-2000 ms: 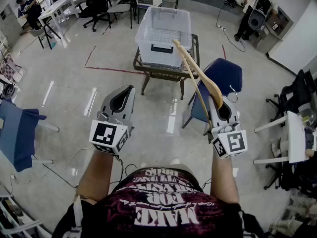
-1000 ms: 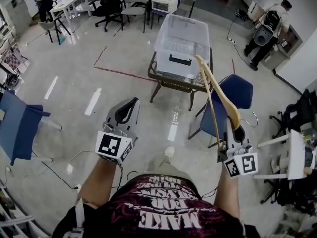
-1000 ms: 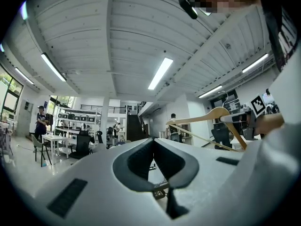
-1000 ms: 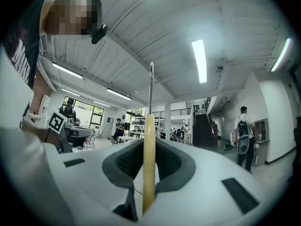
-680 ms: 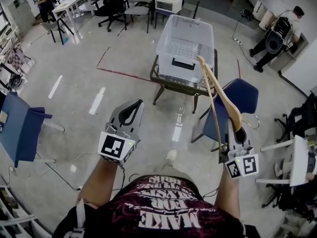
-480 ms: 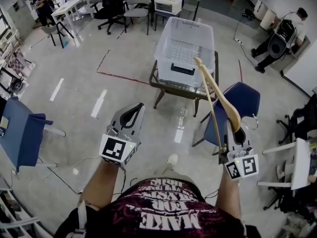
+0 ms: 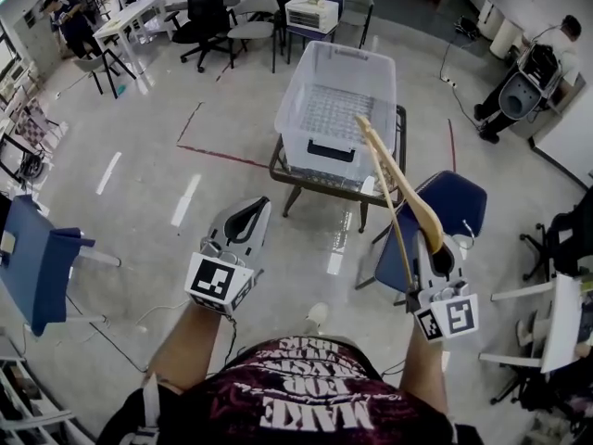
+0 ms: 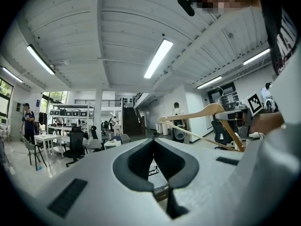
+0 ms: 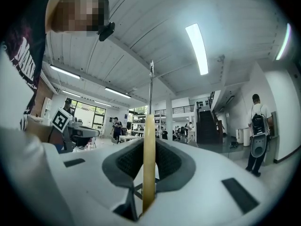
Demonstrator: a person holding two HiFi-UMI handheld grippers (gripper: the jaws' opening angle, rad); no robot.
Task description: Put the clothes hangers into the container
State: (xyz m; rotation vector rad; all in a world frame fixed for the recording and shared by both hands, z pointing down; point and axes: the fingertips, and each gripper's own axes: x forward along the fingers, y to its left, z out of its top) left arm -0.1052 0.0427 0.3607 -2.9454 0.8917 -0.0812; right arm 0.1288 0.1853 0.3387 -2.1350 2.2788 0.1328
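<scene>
**Ahead of the right gripper: container closer, hanger still clamped**

Ahead of the right gripper (image 7: 434, 248), the clear container (image 7: 295, 109) sits on a dark-framed table (image 7: 278, 170). It fills more of the head view than two seconds ago, so the person has walked toward it. Probably not within reach yet: open floor shows between both grippers and the table.

Right gripper: jaws pinched on the wood of the hanger (image 7: 403, 188), same hold as before. The hanger sticks up and forward out of the jaws. In the head view its far tip overlaps the container's near right corner, but that's line of sight only. Can't confirm it's over the rim. The right gripper view shows the wood edge-on between the pads.

Left gripper (image 7: 248, 211): jaws pressed together, nothing between them. It's carried to the left of the right one, unchanged.

Container looks empty. A blue chair (image 7: 454, 207) stands just beyond the right gripper, beside the table.

Read: the carry is nearly done and the grip is stable. Next is getting the hanger's tip over the rim, then lowering and releasing.
</scene>
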